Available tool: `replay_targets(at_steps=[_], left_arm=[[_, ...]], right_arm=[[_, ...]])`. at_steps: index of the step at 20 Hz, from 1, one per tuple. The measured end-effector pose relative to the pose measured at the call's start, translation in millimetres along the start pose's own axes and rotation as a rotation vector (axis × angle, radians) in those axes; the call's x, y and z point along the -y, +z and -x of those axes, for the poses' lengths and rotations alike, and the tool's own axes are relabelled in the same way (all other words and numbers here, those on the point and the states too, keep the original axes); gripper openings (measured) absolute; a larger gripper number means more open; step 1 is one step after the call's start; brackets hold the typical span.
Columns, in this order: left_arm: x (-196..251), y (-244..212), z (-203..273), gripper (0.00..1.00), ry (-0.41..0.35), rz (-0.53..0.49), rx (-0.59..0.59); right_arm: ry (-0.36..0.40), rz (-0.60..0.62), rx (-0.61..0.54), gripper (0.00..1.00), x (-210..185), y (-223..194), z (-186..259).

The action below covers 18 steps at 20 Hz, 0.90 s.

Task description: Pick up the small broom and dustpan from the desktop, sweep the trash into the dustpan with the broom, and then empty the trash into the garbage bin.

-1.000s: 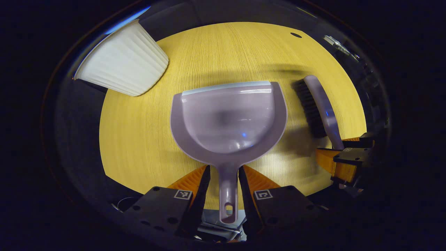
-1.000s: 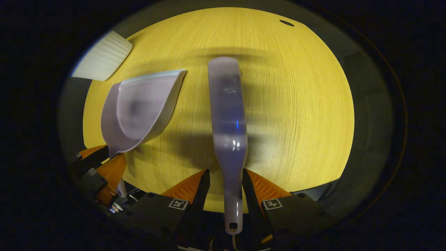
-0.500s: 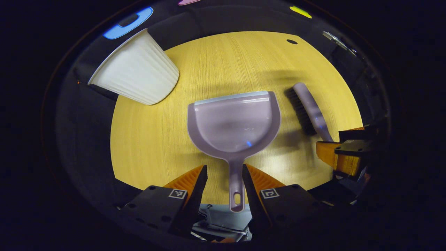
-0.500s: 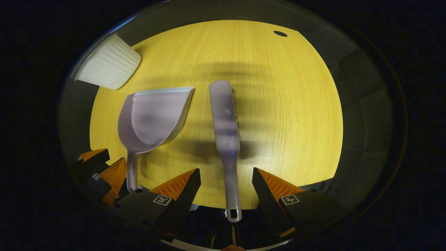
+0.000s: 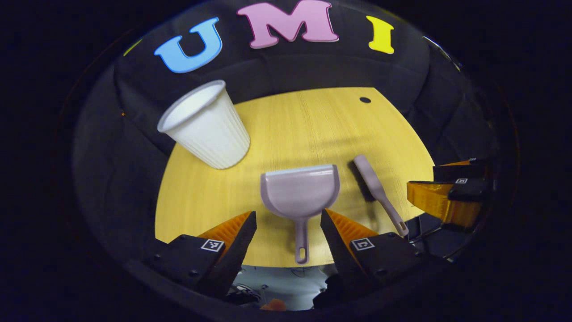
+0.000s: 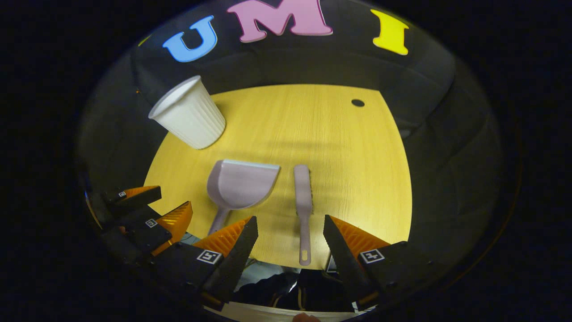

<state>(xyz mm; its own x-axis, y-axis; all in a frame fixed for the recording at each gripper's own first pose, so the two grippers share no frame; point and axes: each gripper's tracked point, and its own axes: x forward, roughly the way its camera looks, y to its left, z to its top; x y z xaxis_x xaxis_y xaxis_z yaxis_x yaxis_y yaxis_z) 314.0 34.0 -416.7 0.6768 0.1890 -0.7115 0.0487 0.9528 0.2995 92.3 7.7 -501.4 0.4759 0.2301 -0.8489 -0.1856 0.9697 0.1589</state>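
Both tongs, left (image 5: 288,223) and right (image 6: 290,228), hover apart above dustpan (image 5: 300,192) and broom (image 6: 303,201).

We are counting one dustpan (image 5: 300,191) lying near the front edge of the desktop (image 5: 290,125), one small broom (image 5: 377,192) lying just beside it, and one white ribbed garbage bin (image 5: 207,126) standing at the back left corner. We are also seeing one small dark hole (image 5: 365,99) near the back right edge.
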Motion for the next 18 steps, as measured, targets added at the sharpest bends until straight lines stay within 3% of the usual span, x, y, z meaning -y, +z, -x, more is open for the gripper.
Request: replay_targets(at_steps=[6,11,14,16,18], left_arm=[[-4.2,20.6,76.0,0.86,-0.046,0.068,0.255],[-6.8,43.7,172.8,0.85,-0.111,0.102,0.567],[-18.1,45.8,234.3,0.85,-0.073,0.12,0.78],[-26.2,45.4,278.6,0.84,-0.038,0.158,0.939],[-25.8,43.9,283.8,0.83,-0.023,0.171,0.995]], right_arm=[[-0.043,0.053,0.334,0.96,-4.4,31.9,104.5],[-0.108,0.077,0.716,0.95,-6.4,63.3,194.1],[-0.177,0.082,0.953,0.95,0.5,59.4,237.4],[-0.186,0.088,1.025,0.95,-2.7,47.0,238.5],[-0.174,0.112,1.081,0.95,-3.5,43.8,240.7]])
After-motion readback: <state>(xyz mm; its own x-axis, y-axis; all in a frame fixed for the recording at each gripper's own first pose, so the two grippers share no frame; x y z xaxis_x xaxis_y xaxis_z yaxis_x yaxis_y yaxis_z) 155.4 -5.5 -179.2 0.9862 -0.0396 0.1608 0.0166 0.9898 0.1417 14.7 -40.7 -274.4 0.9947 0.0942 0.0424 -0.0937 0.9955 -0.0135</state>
